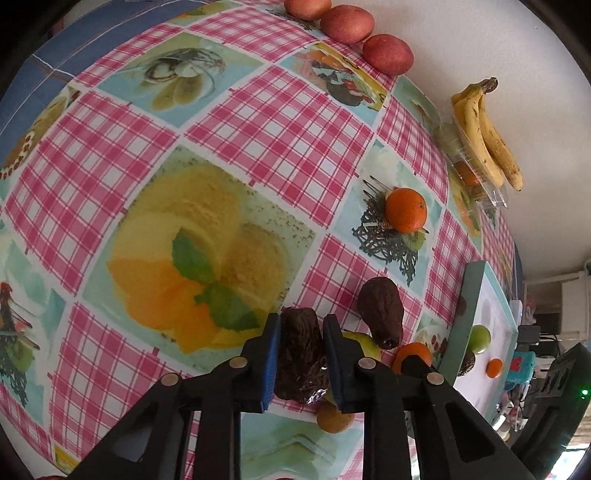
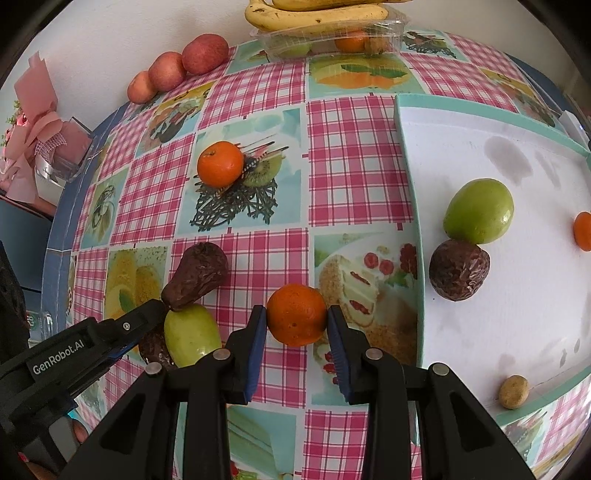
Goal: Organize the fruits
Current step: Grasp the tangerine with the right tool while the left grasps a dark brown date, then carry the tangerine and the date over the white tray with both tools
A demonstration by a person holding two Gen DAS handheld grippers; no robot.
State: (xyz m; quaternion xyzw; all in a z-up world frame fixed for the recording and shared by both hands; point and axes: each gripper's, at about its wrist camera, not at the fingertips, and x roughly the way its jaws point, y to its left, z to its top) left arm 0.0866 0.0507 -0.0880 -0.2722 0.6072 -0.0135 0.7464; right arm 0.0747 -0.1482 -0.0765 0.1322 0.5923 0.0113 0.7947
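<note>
My left gripper (image 1: 301,332) is shut on a dark, wrinkled avocado (image 1: 301,354) that lies on the checked tablecloth. Just to its right are a second dark avocado (image 1: 380,312) and a green fruit (image 1: 364,343). My right gripper (image 2: 297,317) is shut on an orange (image 2: 296,314), with both blue pads against its sides, close to the tray's left rim. The white tray with a teal rim (image 2: 406,155) holds a green fruit (image 2: 478,210), a dark avocado (image 2: 459,273), an orange (image 2: 583,230) and a small tan fruit (image 2: 512,391). Another orange (image 2: 220,163) sits alone on the cloth.
Bananas (image 2: 317,14) lie on a clear plastic box (image 2: 332,40) by the wall. Three red fruits (image 2: 205,53) line the table's far edge. A small tan fruit (image 1: 334,417) lies under the left gripper. A pink wrapped bouquet (image 2: 33,110) stands beyond the table's left side.
</note>
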